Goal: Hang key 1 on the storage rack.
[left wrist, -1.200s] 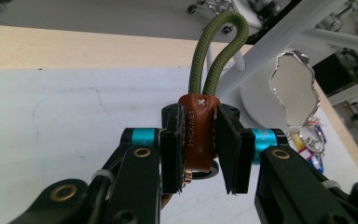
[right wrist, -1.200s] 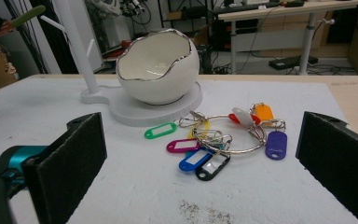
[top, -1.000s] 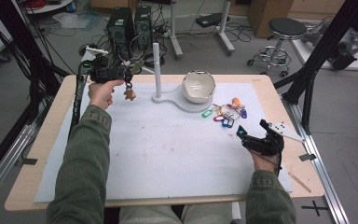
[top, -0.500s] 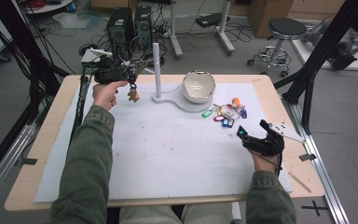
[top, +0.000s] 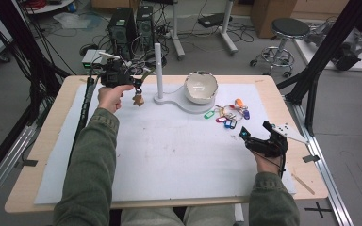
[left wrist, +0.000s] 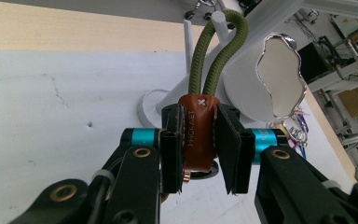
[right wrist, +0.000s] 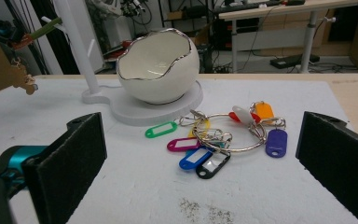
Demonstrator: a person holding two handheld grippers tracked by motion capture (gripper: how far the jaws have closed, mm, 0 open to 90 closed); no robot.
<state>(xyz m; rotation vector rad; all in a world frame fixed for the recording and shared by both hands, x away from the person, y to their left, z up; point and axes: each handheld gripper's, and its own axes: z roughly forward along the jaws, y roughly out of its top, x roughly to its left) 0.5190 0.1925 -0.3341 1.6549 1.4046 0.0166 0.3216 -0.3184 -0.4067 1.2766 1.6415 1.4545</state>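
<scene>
My left gripper (left wrist: 199, 140) is shut on a brown leather key fob (left wrist: 198, 130). The fob's olive-green cord loop (left wrist: 216, 51) reaches up to a thin peg (left wrist: 218, 19) of the white stand; I cannot tell if the loop is over the peg. In the high view my left gripper (top: 122, 77) is raised just left of the stand's post (top: 157, 70), and a brown charm (top: 138, 99) dangles under it. My right gripper (right wrist: 205, 154) stands open on the mat (top: 169, 155), facing a ring of coloured key tags (right wrist: 223, 135) a short way ahead.
A white egg-shaped bowl (top: 200, 87) with a jagged silver rim sits on the stand's base (top: 184, 104). The key tags (top: 228, 115) lie just right of it. The right gripper (top: 254, 133) rests near the mat's right edge. Cables and computers sit beyond the table's far edge.
My left gripper has shifted slightly to the right, bringing the fob and charm closer to the stand's post. The right gripper has stayed still.
</scene>
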